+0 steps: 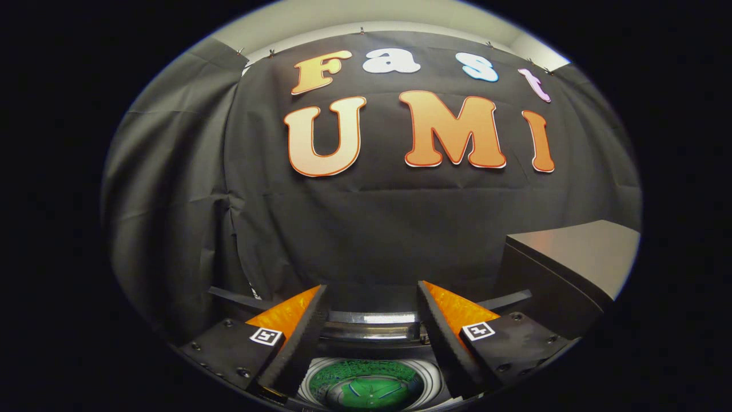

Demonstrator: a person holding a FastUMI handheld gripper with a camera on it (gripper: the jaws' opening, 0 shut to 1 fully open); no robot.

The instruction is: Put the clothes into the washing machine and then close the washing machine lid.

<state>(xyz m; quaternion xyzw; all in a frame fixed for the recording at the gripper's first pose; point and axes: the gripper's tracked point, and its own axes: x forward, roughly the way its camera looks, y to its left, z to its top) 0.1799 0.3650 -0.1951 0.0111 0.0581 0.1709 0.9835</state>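
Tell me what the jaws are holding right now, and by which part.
Nothing is held. The gripper is open, jaws spread apart with only air between them. Below them lies the washing machine's open drum; no clothes sit between the jaws.

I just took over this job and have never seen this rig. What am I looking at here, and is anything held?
This view comes from a camera riding on hand-held tongs, looking forward along the two fingers. They stand open with nothing between them. Below and between the fingers you look down into the washer: its lid is up and the drum looks green inside; I cannot tell if clothes are in it. Beyond hangs the booth's black cloth wall. To the right stands a dark cabinet with a flat top.
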